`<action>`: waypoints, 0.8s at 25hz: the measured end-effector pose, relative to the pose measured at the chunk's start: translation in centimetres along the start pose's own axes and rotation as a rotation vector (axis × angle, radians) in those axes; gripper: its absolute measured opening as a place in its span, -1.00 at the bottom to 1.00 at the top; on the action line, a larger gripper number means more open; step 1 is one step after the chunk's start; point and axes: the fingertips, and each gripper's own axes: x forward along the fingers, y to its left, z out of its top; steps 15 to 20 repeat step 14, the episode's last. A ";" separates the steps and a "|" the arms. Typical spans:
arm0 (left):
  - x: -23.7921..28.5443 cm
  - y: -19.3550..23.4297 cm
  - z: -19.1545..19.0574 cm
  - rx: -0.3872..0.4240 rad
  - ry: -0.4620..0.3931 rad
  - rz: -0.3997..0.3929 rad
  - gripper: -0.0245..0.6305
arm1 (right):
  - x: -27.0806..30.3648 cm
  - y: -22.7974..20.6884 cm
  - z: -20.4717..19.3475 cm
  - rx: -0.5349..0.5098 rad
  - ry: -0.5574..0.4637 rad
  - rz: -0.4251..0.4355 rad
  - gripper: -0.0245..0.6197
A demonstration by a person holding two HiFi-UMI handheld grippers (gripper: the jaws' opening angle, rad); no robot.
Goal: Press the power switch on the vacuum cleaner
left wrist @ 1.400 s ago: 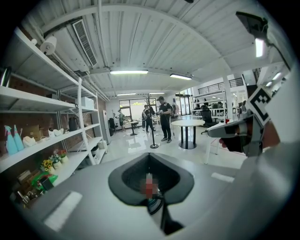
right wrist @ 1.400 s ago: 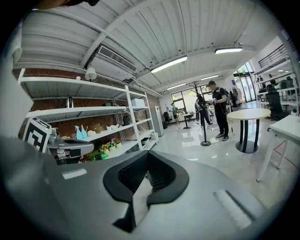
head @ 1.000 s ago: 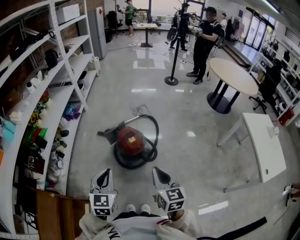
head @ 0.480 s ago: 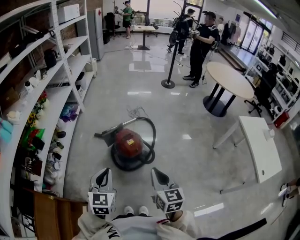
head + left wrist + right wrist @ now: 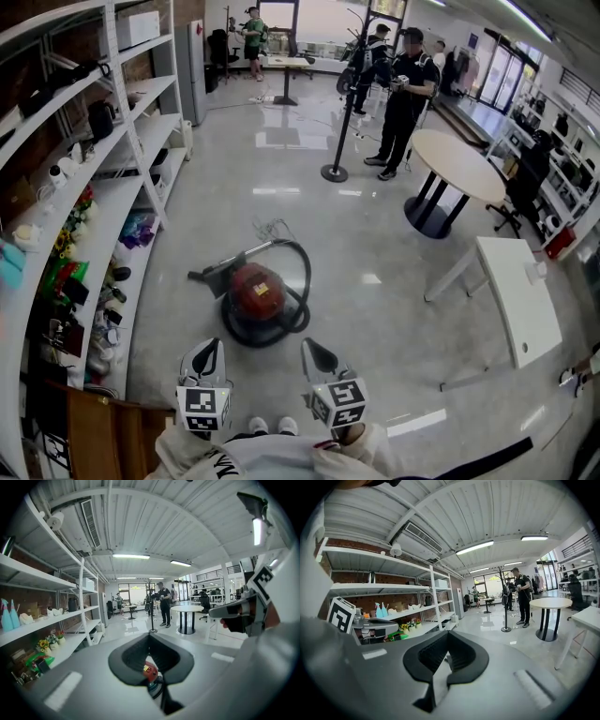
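The red vacuum cleaner (image 5: pixel 255 289) sits on the polished floor (image 5: pixel 375 319), straight ahead of the person and well below both claws. It lies about midway between them, so neither hand is clearly nearer. Reaching it means going forward and down.

The left claw (image 5: pixel 208 349) has its jaws pressed together with nothing between them. In the left gripper view, the vacuum's red top (image 5: pixel 150 671) peeps through the gap behind the closed tips (image 5: pixel 149 637), so this claw is roughly in line with it. The right claw (image 5: pixel 314 349) is also pressed together and empty. The right gripper view looks past its tips (image 5: pixel 446 634) to the shelves (image 5: pixel 393 590) and the far room, with no vacuum in sight.

The body looks roundish from above. Its rigid tube and floor head (image 5: pixel 208 274) reach away to the far left. The black hose (image 5: pixel 305 286) loops round the right and near sides — that is the side a claw would come in over.

The power switch cannot be picked out. Only a small pale patch shows on the red top, too small to tell label from button. The near flank of the body is hidden behind the hose.
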 end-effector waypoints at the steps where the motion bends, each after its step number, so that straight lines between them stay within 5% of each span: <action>1: 0.0 0.1 0.0 0.001 0.001 0.001 -0.93 | 0.0 0.0 0.0 0.000 0.001 0.000 -0.92; 20: -0.3 0.9 -0.5 0.002 0.009 0.012 -0.93 | 0.7 0.6 -0.4 0.001 0.008 0.010 -0.92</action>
